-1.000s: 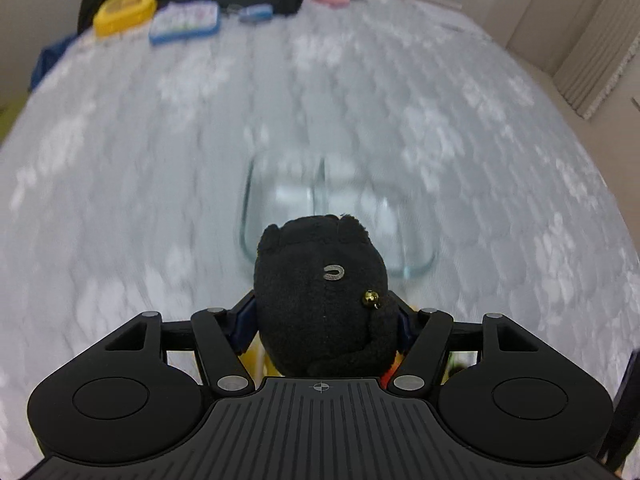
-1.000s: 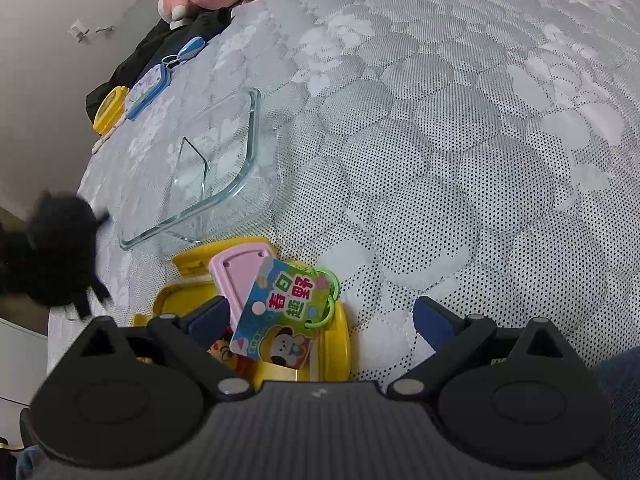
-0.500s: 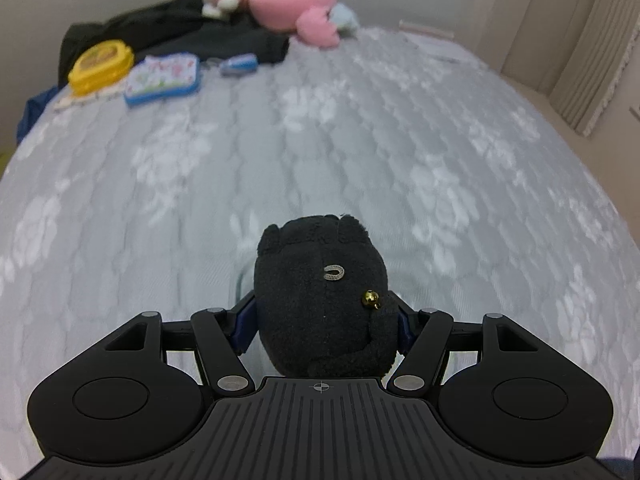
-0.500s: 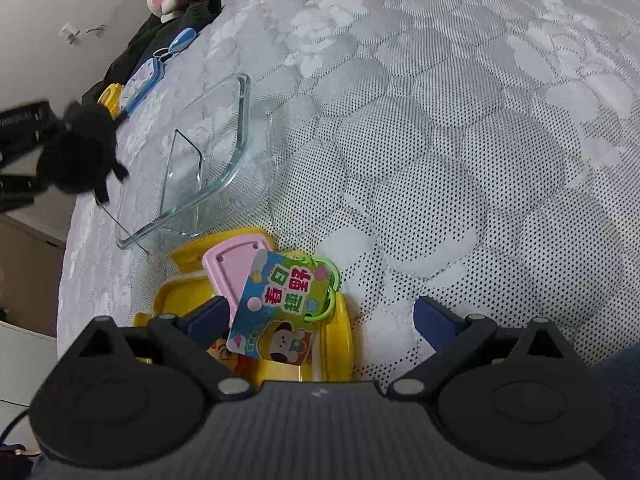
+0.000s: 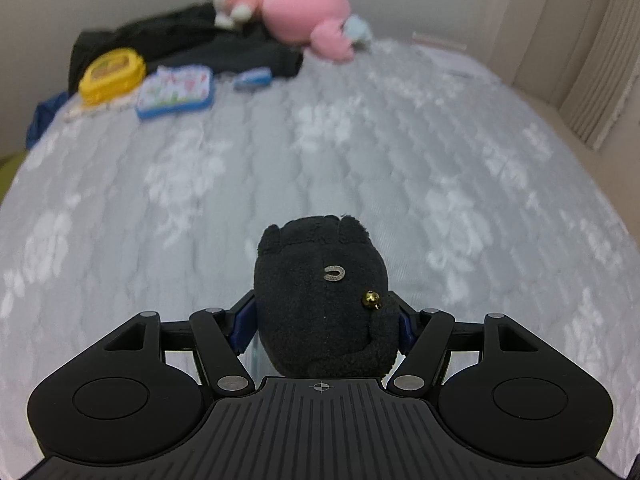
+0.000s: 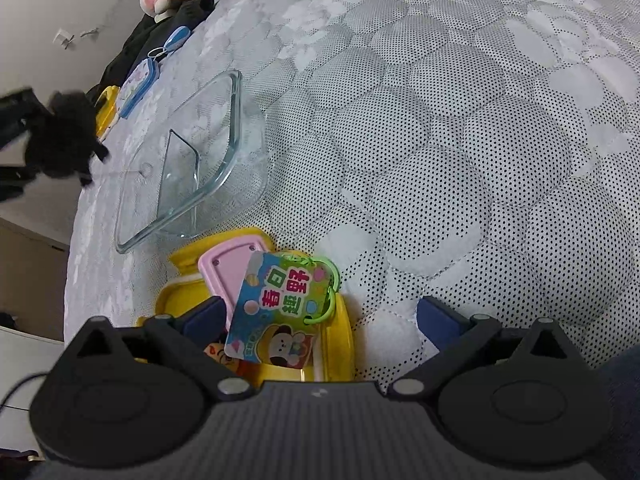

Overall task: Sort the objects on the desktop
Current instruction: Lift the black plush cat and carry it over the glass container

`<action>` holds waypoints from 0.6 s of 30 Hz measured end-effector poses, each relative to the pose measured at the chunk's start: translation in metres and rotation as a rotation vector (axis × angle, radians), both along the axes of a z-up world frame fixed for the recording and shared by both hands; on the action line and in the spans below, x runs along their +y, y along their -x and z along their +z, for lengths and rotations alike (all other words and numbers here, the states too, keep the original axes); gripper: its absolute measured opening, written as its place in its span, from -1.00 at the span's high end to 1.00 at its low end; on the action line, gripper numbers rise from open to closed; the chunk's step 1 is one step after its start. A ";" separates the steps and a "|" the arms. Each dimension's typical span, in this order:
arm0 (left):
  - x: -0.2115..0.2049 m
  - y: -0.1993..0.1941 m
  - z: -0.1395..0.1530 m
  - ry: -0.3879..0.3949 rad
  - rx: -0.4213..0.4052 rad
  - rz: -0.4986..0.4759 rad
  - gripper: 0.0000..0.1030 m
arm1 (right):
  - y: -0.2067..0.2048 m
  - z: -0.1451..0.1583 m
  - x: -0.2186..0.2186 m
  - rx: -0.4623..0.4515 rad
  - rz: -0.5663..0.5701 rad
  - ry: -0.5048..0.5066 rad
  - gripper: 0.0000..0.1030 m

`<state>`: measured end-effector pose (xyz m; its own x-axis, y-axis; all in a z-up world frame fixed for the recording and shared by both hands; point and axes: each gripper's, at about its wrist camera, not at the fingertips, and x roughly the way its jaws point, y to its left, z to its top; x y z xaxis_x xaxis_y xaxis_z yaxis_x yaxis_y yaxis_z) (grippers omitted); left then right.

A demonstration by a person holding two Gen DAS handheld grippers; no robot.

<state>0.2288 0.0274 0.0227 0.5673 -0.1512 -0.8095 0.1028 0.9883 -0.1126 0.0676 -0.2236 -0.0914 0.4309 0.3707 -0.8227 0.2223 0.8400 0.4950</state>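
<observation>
My left gripper (image 5: 322,320) is shut on a black plush toy (image 5: 320,292) and holds it in the air above the quilted surface. The toy also shows in the right wrist view (image 6: 66,136), up and left of a clear glass dish (image 6: 236,120). My right gripper (image 6: 320,316) is open and empty, low over a yellow box (image 6: 336,344). A pink card (image 6: 226,268) and a colourful card booklet (image 6: 280,308) with a green ring lie in that box.
At the far end lie a pink plush (image 5: 296,12), dark clothing (image 5: 224,48), a yellow case (image 5: 112,74), a blue tin (image 5: 176,90) and a small blue item (image 5: 252,78). The surface is a grey quilted mattress (image 6: 460,140).
My left gripper has lifted and moved forward with the black plush; the glass dish has dropped out of its view. In the right wrist view the plush moved up. The right gripper barely moved.
</observation>
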 end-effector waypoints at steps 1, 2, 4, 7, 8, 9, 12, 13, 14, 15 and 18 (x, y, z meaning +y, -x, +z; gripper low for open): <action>0.000 0.001 -0.007 -0.001 0.019 0.004 -0.36 | 0.000 0.000 0.000 0.000 -0.001 -0.001 -0.98; 0.001 0.001 -0.013 -0.003 0.037 0.008 -0.36 | 0.000 0.000 0.000 0.000 0.000 0.000 -0.98; 0.002 0.001 -0.024 -0.007 0.067 0.011 -0.37 | 0.000 0.000 0.000 -0.001 0.002 0.001 -0.98; 0.001 0.003 -0.038 -0.018 0.102 0.009 -0.38 | 0.000 0.000 0.001 -0.001 0.006 0.004 -0.98; 0.001 0.002 -0.042 -0.019 0.115 0.009 -0.38 | 0.001 0.001 0.001 -0.001 0.006 0.003 -0.98; 0.002 0.002 -0.045 -0.017 0.125 0.009 -0.40 | 0.001 0.001 0.001 -0.001 0.006 0.002 -0.98; 0.003 0.002 -0.050 -0.017 0.137 0.002 -0.42 | 0.000 0.001 0.000 0.000 0.006 0.002 -0.99; 0.004 0.002 -0.050 -0.015 0.136 -0.001 -0.44 | 0.000 0.001 0.001 0.000 0.007 0.002 -0.99; 0.005 0.003 -0.049 -0.012 0.133 -0.003 -0.47 | 0.000 0.000 0.001 0.001 0.009 0.002 -0.99; 0.005 0.003 -0.048 -0.008 0.129 -0.005 -0.47 | 0.000 0.000 0.000 0.001 0.010 0.003 -0.99; 0.008 0.004 -0.040 0.001 0.109 -0.002 -0.47 | 0.000 0.000 0.001 0.002 0.009 0.002 -0.99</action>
